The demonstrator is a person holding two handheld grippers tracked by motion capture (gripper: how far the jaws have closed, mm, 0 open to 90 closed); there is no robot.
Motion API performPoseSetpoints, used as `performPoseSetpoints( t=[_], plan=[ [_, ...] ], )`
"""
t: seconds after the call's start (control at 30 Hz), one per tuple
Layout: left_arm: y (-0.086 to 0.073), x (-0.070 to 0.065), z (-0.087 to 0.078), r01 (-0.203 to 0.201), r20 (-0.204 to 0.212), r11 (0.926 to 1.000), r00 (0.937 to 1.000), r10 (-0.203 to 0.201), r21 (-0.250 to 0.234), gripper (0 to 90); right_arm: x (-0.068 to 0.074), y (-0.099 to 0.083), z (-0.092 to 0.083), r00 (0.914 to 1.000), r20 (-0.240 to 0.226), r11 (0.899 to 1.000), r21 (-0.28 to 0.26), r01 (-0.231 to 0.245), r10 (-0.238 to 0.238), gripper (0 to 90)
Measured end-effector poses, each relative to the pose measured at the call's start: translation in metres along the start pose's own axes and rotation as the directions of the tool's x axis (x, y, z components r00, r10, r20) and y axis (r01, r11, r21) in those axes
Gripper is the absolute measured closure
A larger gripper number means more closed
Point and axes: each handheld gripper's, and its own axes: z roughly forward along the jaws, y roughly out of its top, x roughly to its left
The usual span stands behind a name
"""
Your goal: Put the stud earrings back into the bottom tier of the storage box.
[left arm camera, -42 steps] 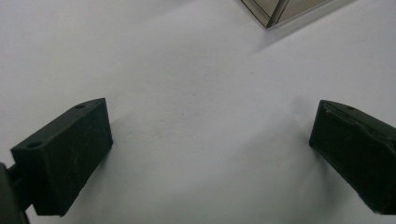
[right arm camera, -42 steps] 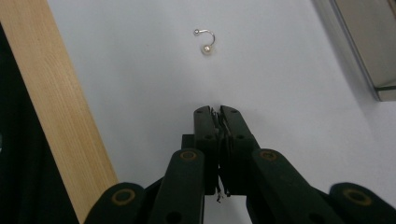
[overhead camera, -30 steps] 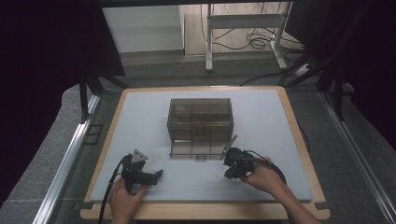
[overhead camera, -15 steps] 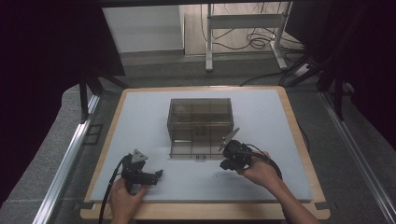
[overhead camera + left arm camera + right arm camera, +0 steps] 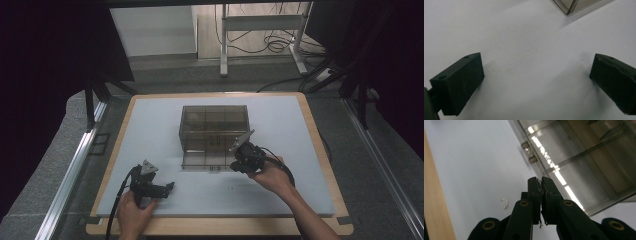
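A smoky clear compartment box (image 5: 214,129) stands mid-table, its front panel lying flat on the white mat. My right gripper (image 5: 237,163) hovers at the box's front right corner, held by a hand. In the right gripper view it (image 5: 541,181) is shut, with a thin wire-like bit poking out low in the seam; what it is I cannot tell. A small bent metal piece (image 5: 504,203) lies on the mat to its left. My left gripper (image 5: 169,186) rests near the front left, and in its own view it (image 5: 536,62) is wide open over bare mat.
Two small metal studs (image 5: 529,151) sit on the box wall (image 5: 574,162). The box corner (image 5: 571,5) shows at the top of the left gripper view. A wooden rim (image 5: 215,226) frames the mat. Beyond the table stand desk legs and cables (image 5: 265,45).
My right gripper has moved left and farther in, up to the box's front right corner. The left gripper has stayed where it was.
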Motion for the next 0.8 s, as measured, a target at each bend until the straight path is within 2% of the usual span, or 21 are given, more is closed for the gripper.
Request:
performPoseSetpoints(
  t=[0.4, 0.8],
  plan=[
    [0.0, 0.0, 0.0, 0.004, 0.001, 1.0, 1.0, -0.004, -0.001, 0.0, -0.003, 0.025, 0.013, 0.9996, 0.024, 0.998, -0.058, 0.013, -0.012, 84.1],
    [0.0, 0.0, 0.0, 0.003, 0.001, 1.0, 1.0, -0.003, 0.001, 0.0, -0.011, 0.034, 0.038, 0.9998, 0.02, 0.996, -0.088, -0.001, 0.003, 83.9]
  ],
)
